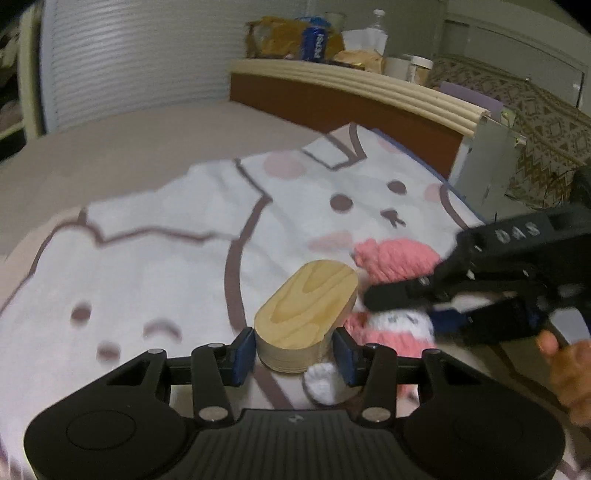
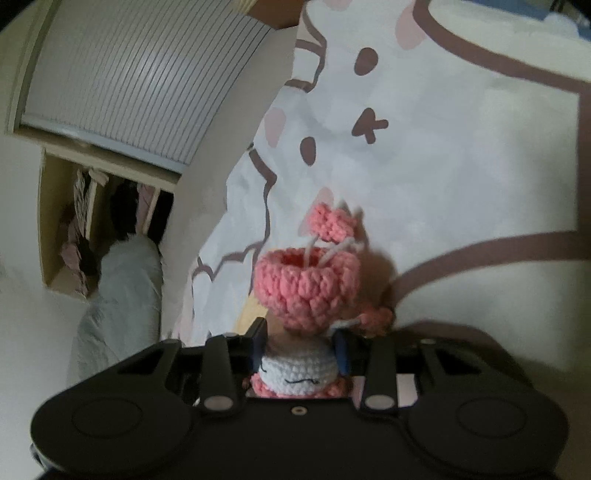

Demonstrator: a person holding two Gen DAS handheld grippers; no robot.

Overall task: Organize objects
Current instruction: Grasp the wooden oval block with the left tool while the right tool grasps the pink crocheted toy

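A pale oval wooden block (image 1: pixel 308 317) lies on the bunny-print blanket (image 1: pixel 155 258). My left gripper (image 1: pixel 295 350) has its blue pads on both sides of the block's near end and is shut on it. A pink and white crochet doll (image 1: pixel 391 266) lies just right of the block. My right gripper (image 1: pixel 402 306) comes in from the right and is shut on the doll's middle. In the right wrist view the doll (image 2: pixel 308 291) sits between the fingers of that gripper (image 2: pixel 301 350), its pink hat pointing away from the camera.
A wooden headboard (image 1: pixel 351 99) runs behind the blanket, with a blue can (image 1: pixel 316 44), a bottle (image 1: pixel 378 26) and bags on its ledge. A patterned cover (image 1: pixel 535 122) lies at the right. An open closet (image 2: pixel 103 221) and a grey pillow (image 2: pixel 122 291) are beside the bed.
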